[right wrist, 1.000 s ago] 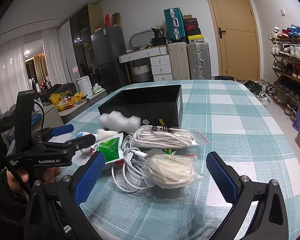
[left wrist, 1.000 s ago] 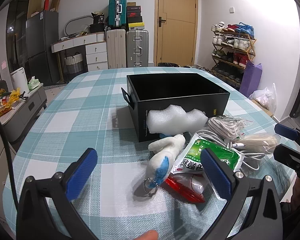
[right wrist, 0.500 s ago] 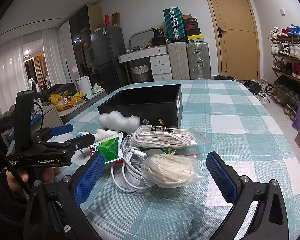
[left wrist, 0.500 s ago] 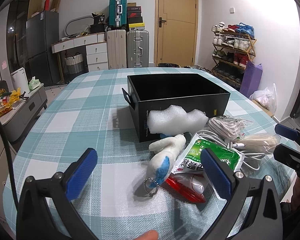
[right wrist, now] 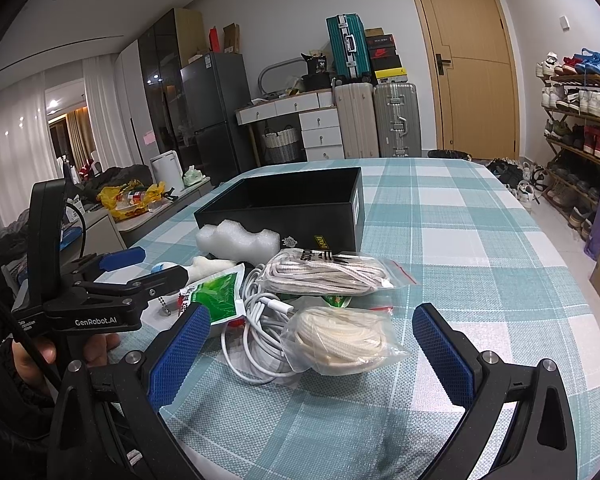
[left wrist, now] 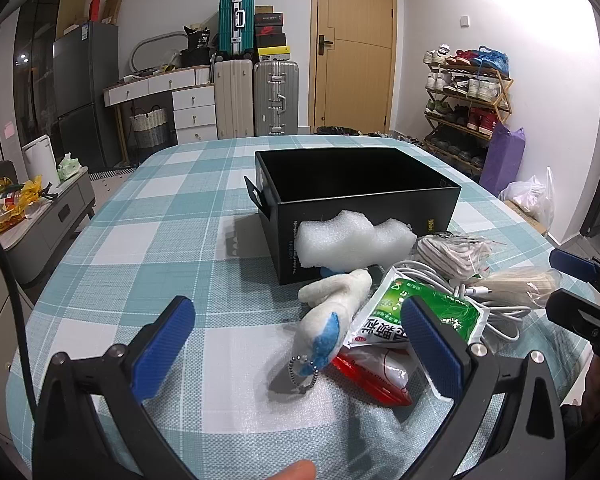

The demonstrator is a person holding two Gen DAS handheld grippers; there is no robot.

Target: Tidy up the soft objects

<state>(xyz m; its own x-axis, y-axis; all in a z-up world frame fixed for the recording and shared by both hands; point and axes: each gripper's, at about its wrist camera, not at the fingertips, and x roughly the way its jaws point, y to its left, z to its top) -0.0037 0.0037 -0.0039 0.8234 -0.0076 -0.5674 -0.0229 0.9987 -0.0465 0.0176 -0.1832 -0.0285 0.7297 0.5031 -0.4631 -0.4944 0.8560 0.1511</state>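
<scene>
Tongs both wide open, nothing held. Left gripper [left wrist: 298,334] hovers low over the checked tablecloth [left wrist: 140,240], its blue pads spread apart; the plush toy [left wrist: 332,308] lies just ahead between the fingers, white with a blue patch and a bead chain at the near end. Right finger of the left gripper overlaps the green packet [left wrist: 420,312], which sits just right of the toy and on top of a red packet [left wrist: 376,372]. Foam piece [left wrist: 352,240] is further ahead, leaning against the near wall of the black box [left wrist: 284,216], box open on top, nothing seen inside from these views. Right gripper [right wrist: 312,344] also hovers above the table, jaws spread, with the bag of cream cord [right wrist: 340,338] directly ahead between its fingers, resting on the cloth. White cable [right wrist: 256,320] is coiled just left of that bag, partly under it. Bag of laces [right wrist: 324,272] lies beyond the cable, touching the front of the black box [right wrist: 300,216]. Foam piece [right wrist: 238,240] shows to the far left of the right gripper, against the box. Left gripper [right wrist: 140,268] appears at the left of the right wrist view, held by a hand [right wrist: 44,354]; right gripper [left wrist: 572,280] shows at the right edge of the left wrist view. All soft things are outside the box, piled near its front.
</scene>
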